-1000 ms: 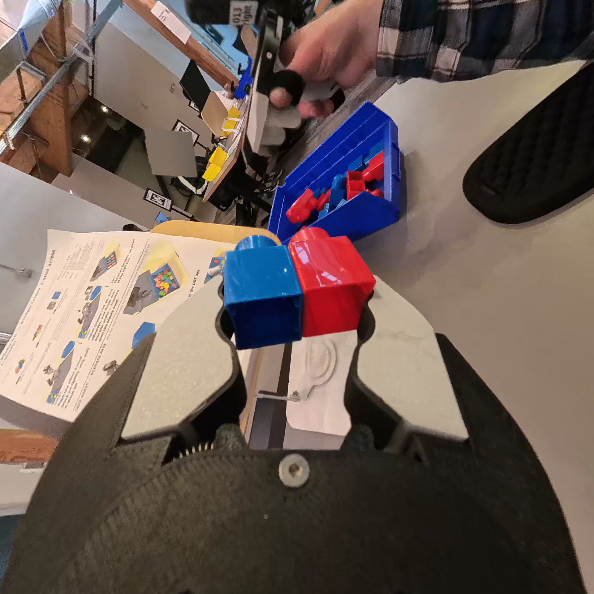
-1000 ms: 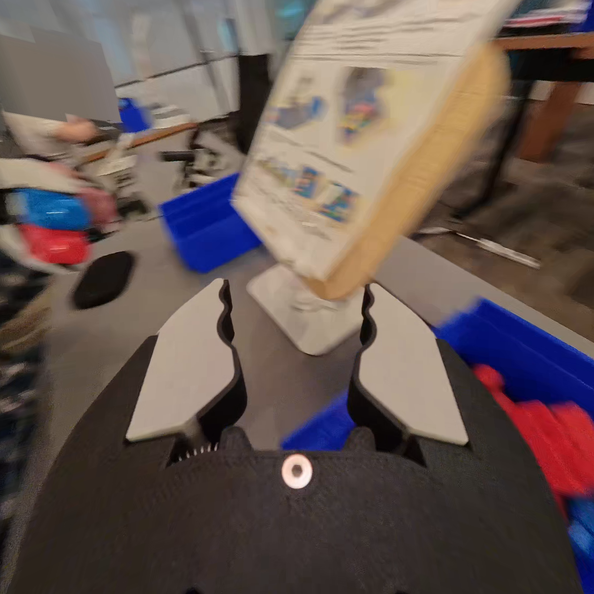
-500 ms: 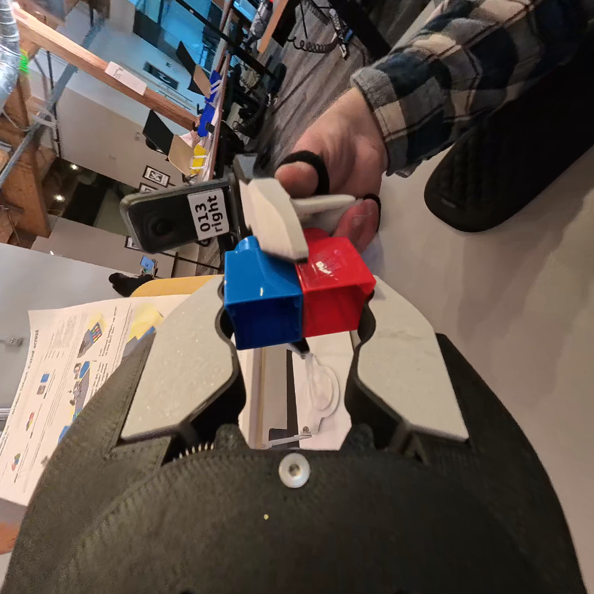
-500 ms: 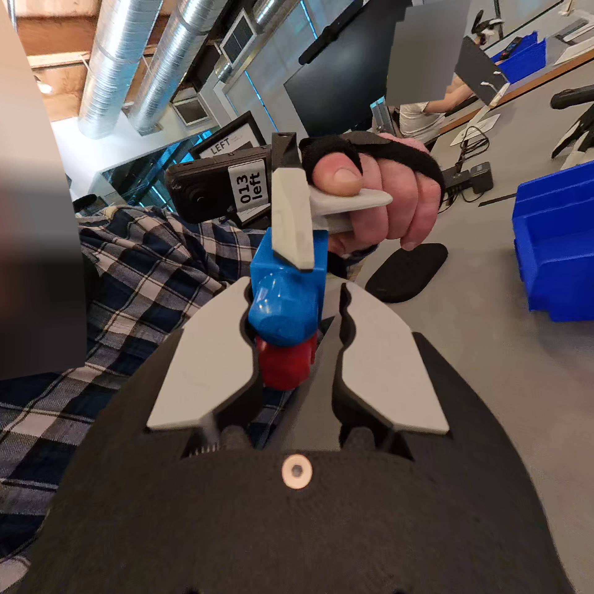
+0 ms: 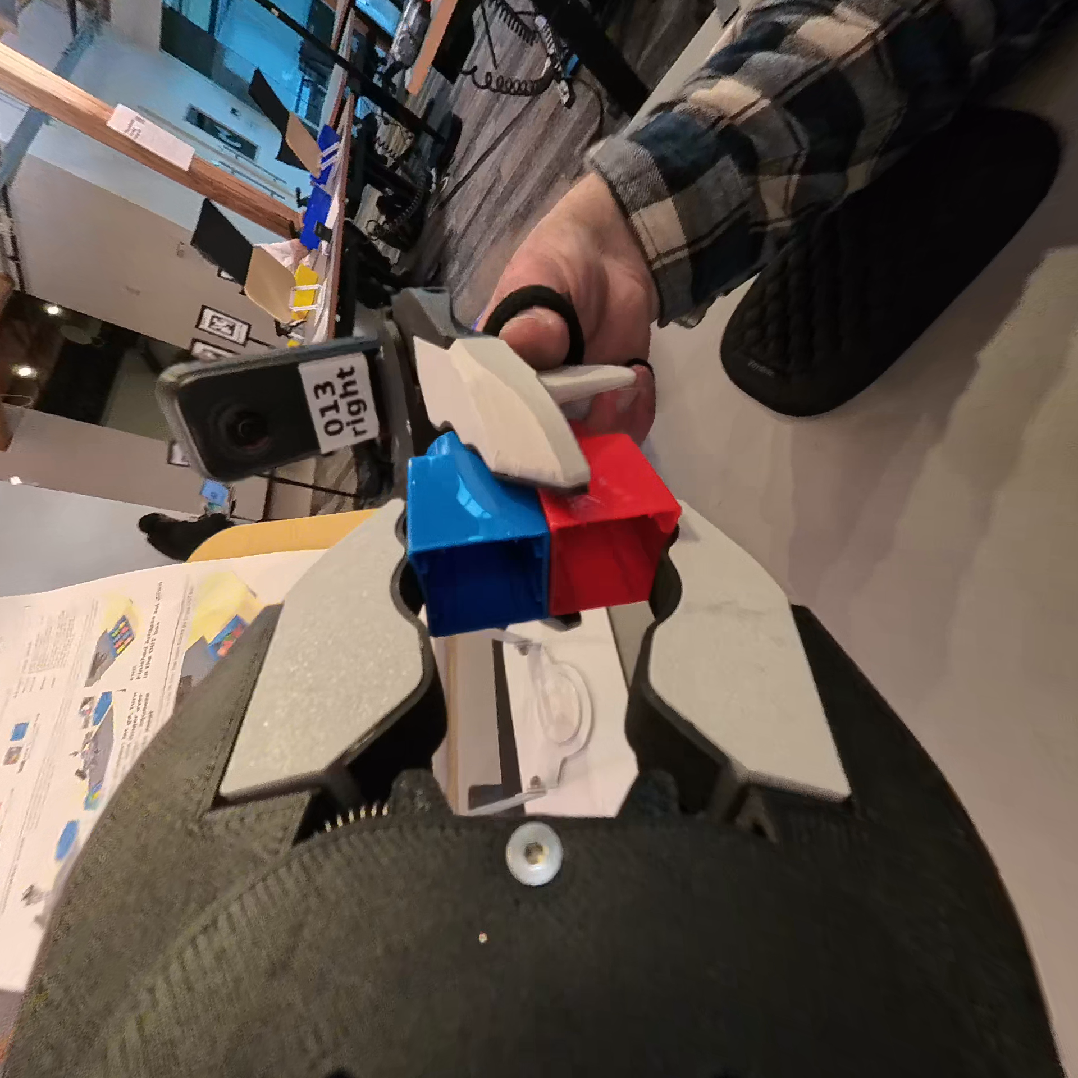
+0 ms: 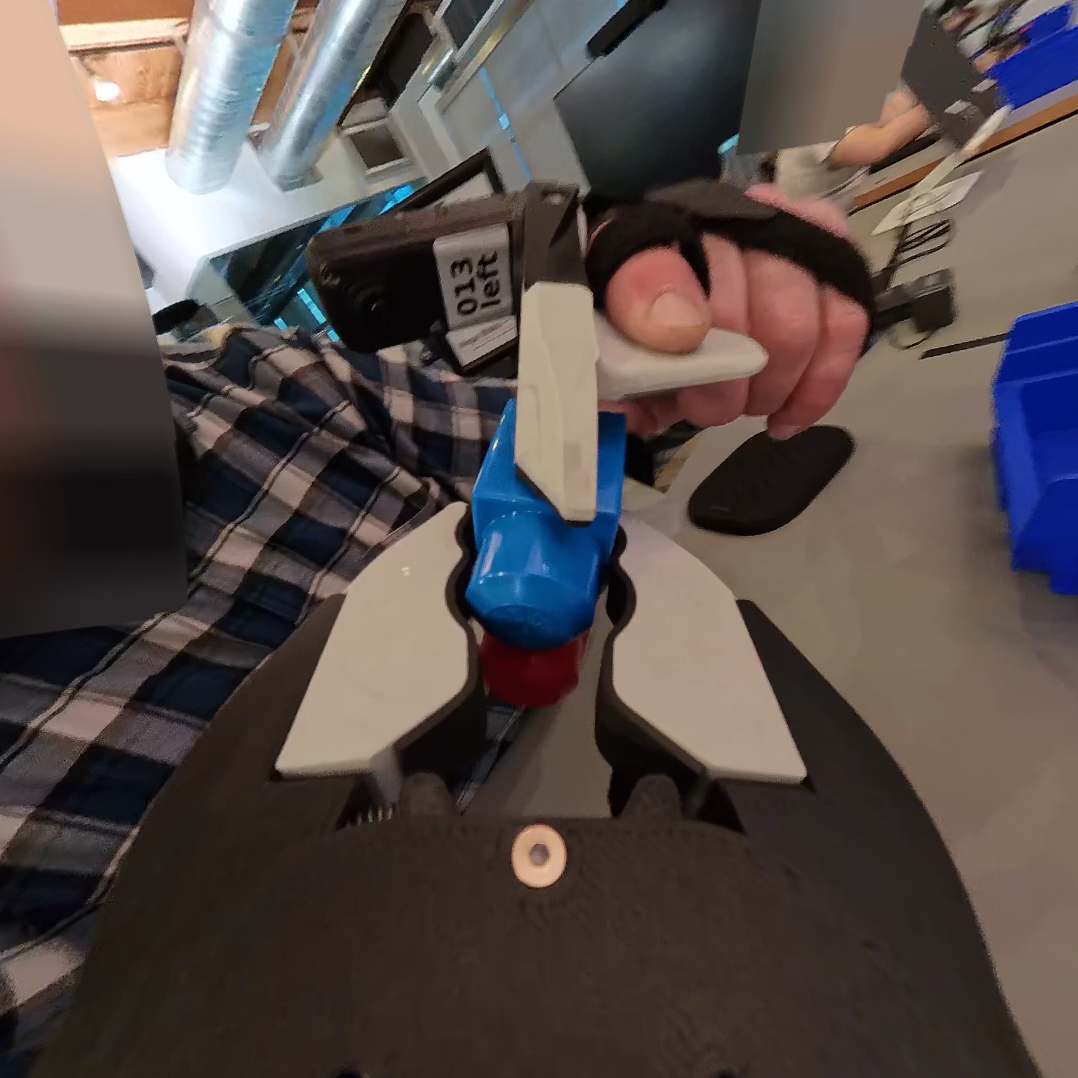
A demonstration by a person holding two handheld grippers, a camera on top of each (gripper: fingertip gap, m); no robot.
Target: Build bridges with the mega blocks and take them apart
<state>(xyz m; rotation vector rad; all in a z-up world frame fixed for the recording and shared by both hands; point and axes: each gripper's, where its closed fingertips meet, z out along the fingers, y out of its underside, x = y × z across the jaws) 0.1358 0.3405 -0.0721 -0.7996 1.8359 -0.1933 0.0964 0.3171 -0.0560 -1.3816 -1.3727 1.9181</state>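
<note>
Blocks, blue (image 5: 478,542) and red (image 5: 606,542), clamped between both tools.

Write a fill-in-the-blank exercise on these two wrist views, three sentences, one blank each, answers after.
1. The left gripper clamps two blocks side by side: a blue block and a ____ block.
2. From the opposite side, the right gripper has its pads on the studded end of the ____ block.
3. On the table past the person's checked sleeve lies an oval ____ pad.

Missing words: red; blue; black
</note>
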